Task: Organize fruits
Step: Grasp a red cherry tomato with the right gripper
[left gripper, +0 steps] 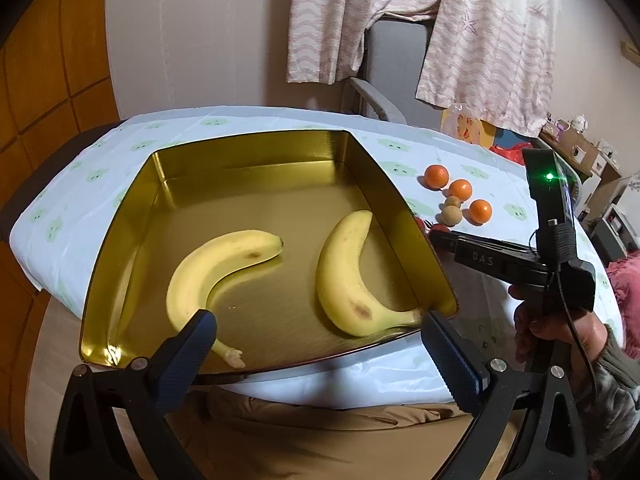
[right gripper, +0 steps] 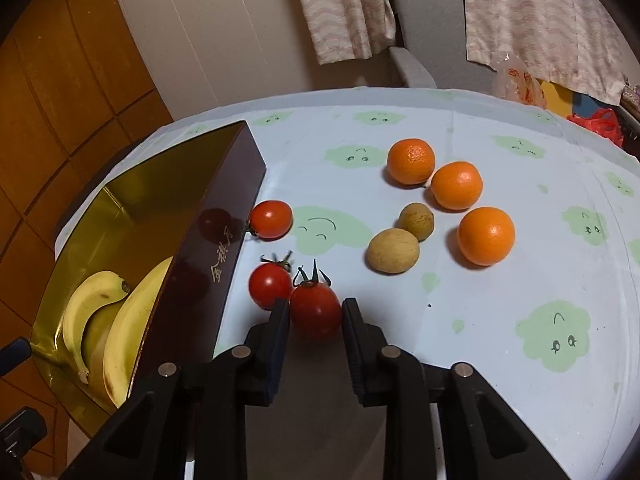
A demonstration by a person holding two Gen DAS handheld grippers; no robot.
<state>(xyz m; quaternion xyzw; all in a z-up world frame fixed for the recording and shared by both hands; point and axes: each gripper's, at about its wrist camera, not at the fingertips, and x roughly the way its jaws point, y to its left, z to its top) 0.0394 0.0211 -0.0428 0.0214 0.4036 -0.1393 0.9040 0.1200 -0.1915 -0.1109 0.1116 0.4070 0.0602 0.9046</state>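
1. Right gripper is clenching a red tomato; both pads are pressing its flanks, and its dark green stem is pointing away from the jaws.
2. A second tomato is sitting just ahead-left of the left pad, touching the gripped one. A third tomato is lying further ahead, against the dark outer wall of the tin.
3. Ahead and to the right of these tongs, on the cloud-print tablecloth, three oranges are sitting in a loose arc, with two small tan fruits between them and the tongs.
4. Left gripper is hanging released, jaws wide and nothing between the pads, over the near edge of the gold-lined tin.
5. Two bananas are lying inside the tin just ahead of these jaws: one near the left pad with its stem passing behind it, the other toward the right pad, its stem almost reaching that pad.
6. A person's hand is holding the right tool, seen to the right of the left tongs.
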